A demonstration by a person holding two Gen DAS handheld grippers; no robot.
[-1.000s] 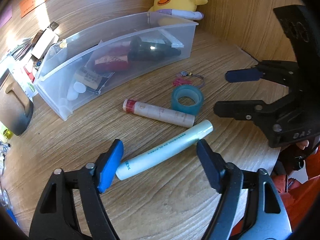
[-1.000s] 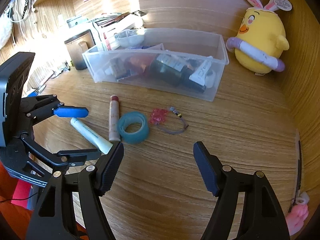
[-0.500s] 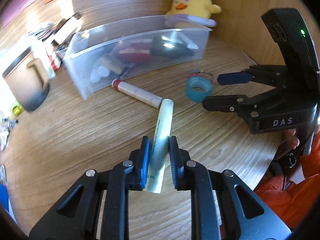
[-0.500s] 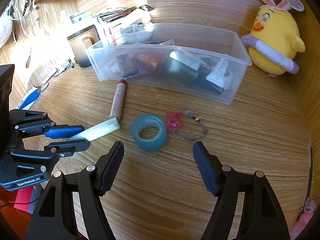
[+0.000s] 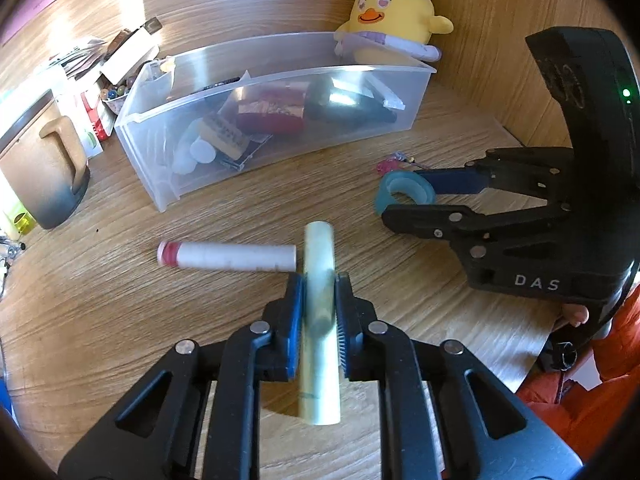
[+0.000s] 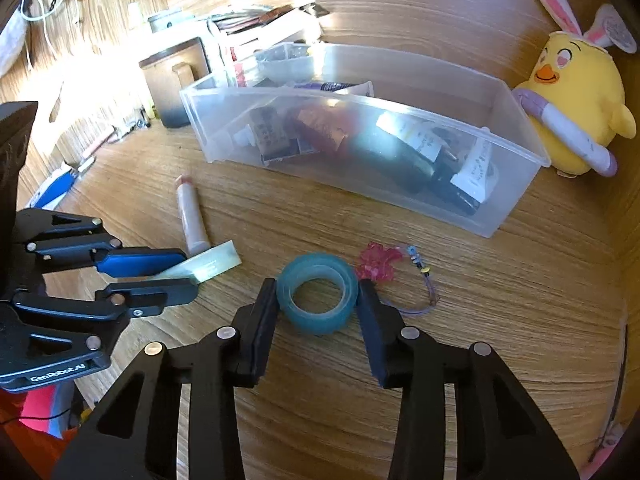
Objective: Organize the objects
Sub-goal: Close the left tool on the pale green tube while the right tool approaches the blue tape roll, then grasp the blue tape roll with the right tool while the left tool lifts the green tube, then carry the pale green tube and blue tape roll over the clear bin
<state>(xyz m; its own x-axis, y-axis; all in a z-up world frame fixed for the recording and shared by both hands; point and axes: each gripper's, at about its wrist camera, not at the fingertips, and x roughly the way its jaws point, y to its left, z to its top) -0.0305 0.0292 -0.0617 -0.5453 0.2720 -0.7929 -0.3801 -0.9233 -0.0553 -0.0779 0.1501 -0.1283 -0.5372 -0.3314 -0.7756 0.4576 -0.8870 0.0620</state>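
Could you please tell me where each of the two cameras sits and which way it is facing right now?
Left wrist: on the left gripper, looking along its fingers, shut on the pale green tube, toward the clear bin; the right gripper shows at right.
Right wrist: on the right gripper, looking along its fingers, which flank the blue tape roll; the left gripper shows at left.
Shared: bin, tape roll, tube, yellow chick plush.

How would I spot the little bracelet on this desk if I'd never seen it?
Start at the long clear plastic bin in front of the yellow chick plush. On the wooden desk just before the bin lies a blue tape roll; the bracelet lies at its right. It is a thin purple loop with a pink charm cluster.
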